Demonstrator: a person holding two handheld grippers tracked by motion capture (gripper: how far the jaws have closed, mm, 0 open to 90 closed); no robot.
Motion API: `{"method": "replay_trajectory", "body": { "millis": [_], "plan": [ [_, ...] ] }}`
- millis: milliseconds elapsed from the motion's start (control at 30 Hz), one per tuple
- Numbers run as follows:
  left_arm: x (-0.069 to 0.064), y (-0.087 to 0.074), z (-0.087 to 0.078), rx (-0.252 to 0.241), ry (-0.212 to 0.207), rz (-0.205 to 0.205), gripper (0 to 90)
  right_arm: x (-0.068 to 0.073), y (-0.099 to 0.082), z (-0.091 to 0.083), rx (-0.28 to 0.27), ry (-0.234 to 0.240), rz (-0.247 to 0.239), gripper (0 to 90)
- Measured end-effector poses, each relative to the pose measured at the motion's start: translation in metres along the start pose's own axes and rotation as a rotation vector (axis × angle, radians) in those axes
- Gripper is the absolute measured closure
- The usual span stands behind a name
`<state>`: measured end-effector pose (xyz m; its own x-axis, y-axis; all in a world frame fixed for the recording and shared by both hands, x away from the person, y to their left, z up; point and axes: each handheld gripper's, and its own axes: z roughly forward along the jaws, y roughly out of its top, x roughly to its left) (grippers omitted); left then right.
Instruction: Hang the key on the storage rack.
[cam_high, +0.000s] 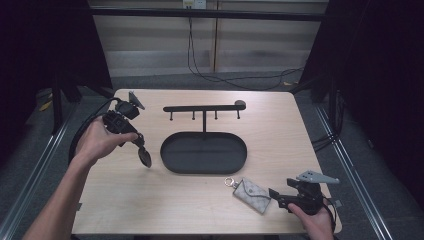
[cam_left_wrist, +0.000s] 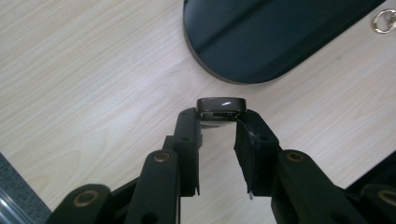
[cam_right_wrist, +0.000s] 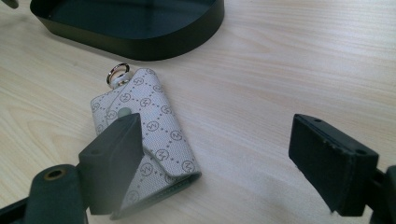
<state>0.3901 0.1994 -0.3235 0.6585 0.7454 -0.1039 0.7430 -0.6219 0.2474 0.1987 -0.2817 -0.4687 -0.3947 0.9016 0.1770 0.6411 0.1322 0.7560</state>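
A dark fob (cam_left_wrist: 220, 105) is clamped in the left tool (cam_left_wrist: 219, 122) above the table (cam_left_wrist: 93, 84); the right tool (cam_right_wrist: 219, 158) is held wide open beside a pouch (cam_right_wrist: 149, 140).

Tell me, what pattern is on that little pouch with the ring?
Pale grey fabric pouch with a dotted diamond monogram; clearest in the right gripper view.

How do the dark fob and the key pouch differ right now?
The fob is dark, glossy and small; the pouch is pale, patterned fabric and larger. The fob is clamped in the left gripper above the table; the pouch lies flat on the table, ungripped, by the open right gripper. Both are outside the tray.
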Motion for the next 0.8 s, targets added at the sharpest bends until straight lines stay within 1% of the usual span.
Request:
{"method": "replay_trajectory", "body": {
  "millis": [100,167,233,300,333,500,667,700,733,767,800],
  "plan": [
    [-0.002,0.002,-0.003,0.004,-0.003,0.004,70.7,0.0,0.0,0.0,0.0,0.001,0.0,17.7],
    [-0.003,0.004,-0.004,0.015,-0.002,0.008,70.7,0.0,0.0,0.0,0.0,0.001,0.002,17.7],
    [-0.005,0.007,-0.006,0.027,-0.014,0.018,70.7,0.0,0.0,0.0,0.001,0.002,0.0,17.7],
    [-0.007,0.01,-0.008,0.039,-0.007,0.027,70.7,0.0,0.0,0.0,-0.001,0.0,0.002,17.7],
    [-0.008,0.012,-0.009,0.033,-0.015,0.02,70.7,0.0,0.0,0.0,-0.001,0.0,0.002,17.7],
    [-0.01,0.017,-0.012,0.033,-0.019,0.019,70.8,0.0,0.0,0.0,0.002,-0.001,0.005,17.7],
    [-0.012,0.024,-0.013,0.032,-0.026,0.02,70.7,0.0,0.0,0.0,0.004,-0.002,0.003,17.8],
    [-0.013,0.028,-0.013,0.038,-0.021,0.021,70.7,0.0,0.0,0.0,0.004,-0.001,0.003,17.8],
    [-0.013,0.028,-0.013,0.038,-0.021,0.021,70.7,0.0,0.0,0.0,0.004,-0.001,0.003,17.8],
    [-0.014,0.031,-0.014,0.035,-0.025,0.027,70.7,0.0,0.0,0.001,0.006,-0.001,0.0,17.8],
    [-0.015,0.032,-0.014,0.03,-0.03,0.022,70.7,0.0,0.0,0.001,0.005,0.0,0.001,17.8]
  ]
}}
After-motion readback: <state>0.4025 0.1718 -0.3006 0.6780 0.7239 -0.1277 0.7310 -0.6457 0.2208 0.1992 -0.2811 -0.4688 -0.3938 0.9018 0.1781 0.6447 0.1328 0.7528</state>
